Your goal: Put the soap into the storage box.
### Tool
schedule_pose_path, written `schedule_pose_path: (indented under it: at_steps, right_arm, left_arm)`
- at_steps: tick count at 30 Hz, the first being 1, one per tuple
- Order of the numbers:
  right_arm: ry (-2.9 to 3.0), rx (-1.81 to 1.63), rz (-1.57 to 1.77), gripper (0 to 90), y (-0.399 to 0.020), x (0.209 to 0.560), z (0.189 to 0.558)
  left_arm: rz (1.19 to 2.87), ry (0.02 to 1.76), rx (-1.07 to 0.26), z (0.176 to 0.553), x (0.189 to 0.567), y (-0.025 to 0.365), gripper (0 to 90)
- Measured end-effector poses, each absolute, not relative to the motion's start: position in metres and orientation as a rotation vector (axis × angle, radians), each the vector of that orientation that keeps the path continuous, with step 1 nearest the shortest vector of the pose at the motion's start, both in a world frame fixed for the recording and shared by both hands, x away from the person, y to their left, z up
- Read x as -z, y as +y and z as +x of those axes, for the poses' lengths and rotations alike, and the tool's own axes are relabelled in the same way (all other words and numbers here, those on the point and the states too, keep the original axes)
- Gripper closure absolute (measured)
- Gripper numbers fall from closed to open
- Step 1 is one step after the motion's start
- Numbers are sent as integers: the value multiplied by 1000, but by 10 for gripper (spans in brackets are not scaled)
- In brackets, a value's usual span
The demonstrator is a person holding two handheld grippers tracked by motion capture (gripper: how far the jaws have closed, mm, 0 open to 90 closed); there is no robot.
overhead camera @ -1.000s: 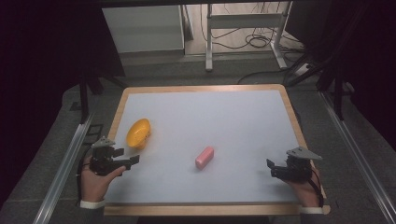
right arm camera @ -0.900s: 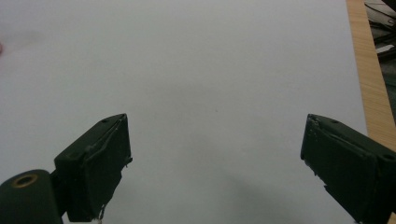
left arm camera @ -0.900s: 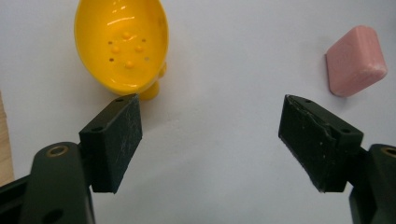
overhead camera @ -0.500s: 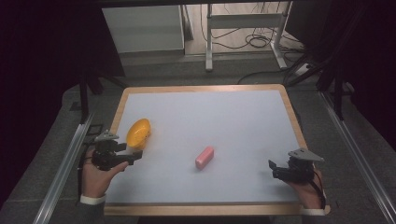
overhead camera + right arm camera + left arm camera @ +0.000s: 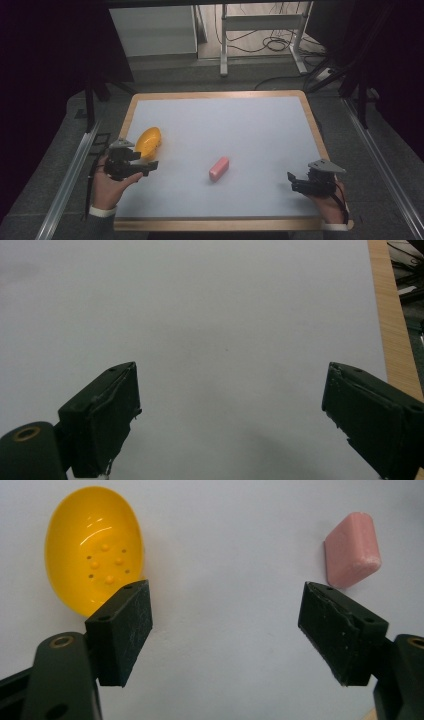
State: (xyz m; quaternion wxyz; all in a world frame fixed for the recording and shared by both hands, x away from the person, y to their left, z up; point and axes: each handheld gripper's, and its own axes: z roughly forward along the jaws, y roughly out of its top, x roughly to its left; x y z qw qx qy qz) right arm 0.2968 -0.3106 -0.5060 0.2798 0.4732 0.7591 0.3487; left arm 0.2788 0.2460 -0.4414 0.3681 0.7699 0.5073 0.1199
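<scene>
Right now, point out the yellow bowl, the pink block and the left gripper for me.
yellow bowl (image 5: pixel 92 555), left gripper view, on its dimpled inner floor.
pink block (image 5: pixel 219 168), high view, on the middle of its top face.
left gripper (image 5: pixel 225 630), left gripper view, midway between its open jaws.

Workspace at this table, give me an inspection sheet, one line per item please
Surface: white table top with a wooden rim, flat and bare between the things.
Job's things: yellow perforated scoop lies hollow side up near the left edge; pink block lies near the middle, apart from it.
Clutter: nothing seen.
Grippers: left gripper jaws wide open, beside the scoop, holding nothing; right gripper jaws wide open over bare surface at the near right.
Cables: a dark lead at the right wrist; loose cables on the floor beyond the table.
Surroundings: metal frame legs, dark floor, side rails.
</scene>
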Motion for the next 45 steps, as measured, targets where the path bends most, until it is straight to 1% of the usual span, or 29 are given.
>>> schedule_pose_path:
  at_steps: [32,45]
  right_arm:
    - [2033,-924,1273,83,-313,506,297]
    - [2034,-920,1276,83,-314,508,297]
  left_arm:
    - [2123,1177,-297,294,432,196,216]
    - [2155,1155,-293,299,432,178,217]
